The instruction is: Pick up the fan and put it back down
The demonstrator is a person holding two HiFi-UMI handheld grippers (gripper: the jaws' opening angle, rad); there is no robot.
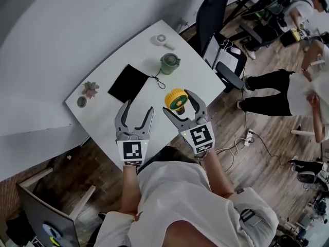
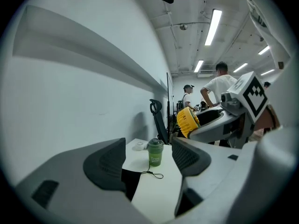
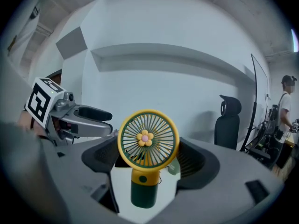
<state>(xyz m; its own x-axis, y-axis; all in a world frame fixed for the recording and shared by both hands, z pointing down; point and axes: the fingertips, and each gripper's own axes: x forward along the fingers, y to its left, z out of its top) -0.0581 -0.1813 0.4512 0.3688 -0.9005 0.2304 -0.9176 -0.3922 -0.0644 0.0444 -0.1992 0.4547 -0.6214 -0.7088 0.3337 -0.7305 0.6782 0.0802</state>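
Note:
A small fan (image 1: 175, 99) with a yellow head, a flower hub and a dark green base sits between the jaws of my right gripper (image 1: 178, 102), above the near right part of the white table (image 1: 103, 50). In the right gripper view the fan (image 3: 147, 143) stands upright and faces the camera. My right gripper (image 3: 147, 149) is shut on it, with the pads against the sides of its head. To its left my left gripper (image 1: 139, 107) is open with nothing in it. The left gripper view shows the fan (image 2: 187, 122) in the air, right of my left gripper (image 2: 148, 144).
On the table stand a green lidded cup (image 1: 169, 63), a black pouch (image 1: 128, 83) with a cord, a small white round device (image 1: 162, 39), a dried flower (image 1: 90, 89) and a small green disc (image 1: 81, 102). A black office chair (image 1: 222, 60) stands at the right edge. People are at the far right.

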